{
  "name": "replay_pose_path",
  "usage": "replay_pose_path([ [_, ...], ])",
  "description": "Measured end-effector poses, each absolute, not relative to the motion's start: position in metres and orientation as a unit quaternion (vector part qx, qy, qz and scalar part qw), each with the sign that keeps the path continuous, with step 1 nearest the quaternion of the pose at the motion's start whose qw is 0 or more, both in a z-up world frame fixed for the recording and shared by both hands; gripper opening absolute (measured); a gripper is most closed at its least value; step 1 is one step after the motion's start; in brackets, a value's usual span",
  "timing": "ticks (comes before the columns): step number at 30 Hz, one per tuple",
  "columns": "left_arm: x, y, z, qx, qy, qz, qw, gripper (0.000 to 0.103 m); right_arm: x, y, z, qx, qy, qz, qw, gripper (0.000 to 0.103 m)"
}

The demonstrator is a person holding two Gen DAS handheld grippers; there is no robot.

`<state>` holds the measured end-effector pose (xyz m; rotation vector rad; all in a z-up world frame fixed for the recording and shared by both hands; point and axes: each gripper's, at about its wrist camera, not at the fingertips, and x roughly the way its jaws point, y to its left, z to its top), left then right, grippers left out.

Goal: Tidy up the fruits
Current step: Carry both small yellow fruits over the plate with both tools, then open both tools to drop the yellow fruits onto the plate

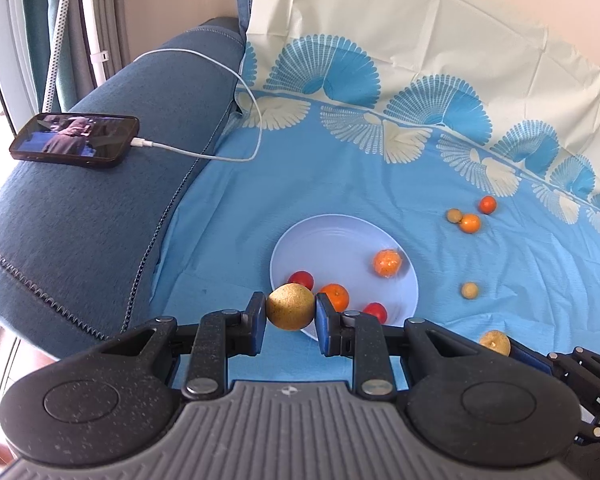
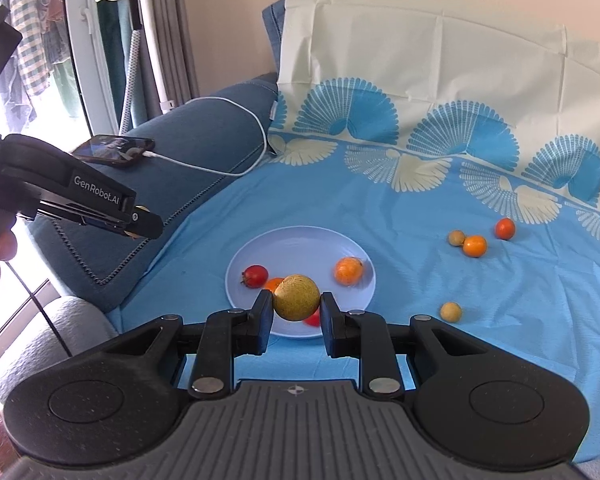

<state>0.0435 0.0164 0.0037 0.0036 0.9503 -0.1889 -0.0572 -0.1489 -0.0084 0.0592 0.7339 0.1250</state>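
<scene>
The round pale-blue plastic plate [image 1: 340,236] looks smooth and glossy. The light-blue patterned cloth [image 1: 380,184] is matt and creased. The blue fabric sofa arm [image 1: 100,200] looks coarse-woven. The black slab phone [image 1: 76,141] shines.

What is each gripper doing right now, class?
Left gripper: shut on a yellow-brown round fruit.
Right gripper: shut on another yellow-brown round fruit.

A pale plate [image 1: 332,236] on the blue bedsheet holds tomatoes and oranges; more small fruits [image 1: 470,223] lie at its two o'clock.
</scene>
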Motion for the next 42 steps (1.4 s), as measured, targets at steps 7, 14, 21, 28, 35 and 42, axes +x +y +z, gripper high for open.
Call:
replay_pose_path([
  [7,0.081,0.002,-0.013,0.004,0.466,-0.087,0.88,0.028,-0.023,-0.152,-0.027,0.031,0.374,0.061,0.925,0.026],
  [14,0.113,-0.01,-0.037,0.014,0.479,-0.083,0.874,0.028,0.009,-0.152,-0.047,0.025,0.387,0.062,0.92,0.026],
  [21,0.138,-0.019,-0.067,0.029,0.496,-0.076,0.864,0.028,0.035,-0.149,-0.068,0.012,0.403,0.065,0.913,0.026],
  [28,0.157,-0.021,-0.093,0.042,0.514,-0.067,0.854,0.028,0.056,-0.147,-0.09,0.001,0.422,0.065,0.904,0.026],
  [35,0.166,-0.022,-0.106,0.06,0.507,-0.066,0.857,0.029,0.073,-0.148,-0.104,-0.011,0.431,0.057,0.9,0.026],
  [42,0.154,-0.015,-0.088,0.05,0.475,-0.074,0.875,0.103,0.081,-0.147,-0.1,-0.016,0.427,0.075,0.901,0.065],
])
